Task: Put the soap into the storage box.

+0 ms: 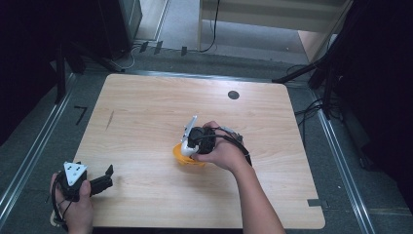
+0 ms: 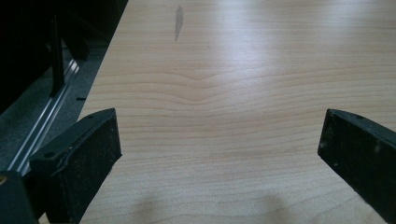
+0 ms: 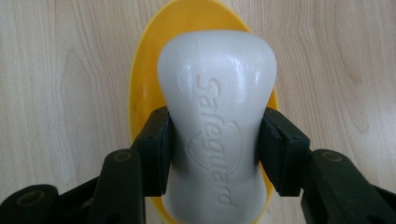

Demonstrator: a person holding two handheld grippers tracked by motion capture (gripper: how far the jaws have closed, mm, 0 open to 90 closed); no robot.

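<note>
Where the fixed camera looks down on the pale wooden table with rounded corners, the right gripper sits near the table's middle, held in the person's right hand, which reaches in from the bottom edge. Just under the gripper's white and black body, a shallow yellow plastic oval dish peeks out on the tabletop; from this height the jaws themselves are hidden by the hand and housing. The left gripper rests near the table's front left corner in the person's left hand, well apart from the dish, its grey three-cornered plate facing up. A small black round mark lies on the far part of the table.

In the left gripper view, the two black jaws stand wide apart with nothing between them, over bare wood grain; a faint grey smear shows on the table farther off, and the table's left edge drops to a dark floor with a metal rail.

In the right gripper view, the black jaws are clamped against the two long sides of a white waisted bar of soap stamped "Safeguard", pressing at its narrow middle. The bar lies lengthwise along the gripper's line, directly over the yellow dish, whose rim shows around it on the left, top and right. Whether the soap touches the dish floor cannot be told.
</note>
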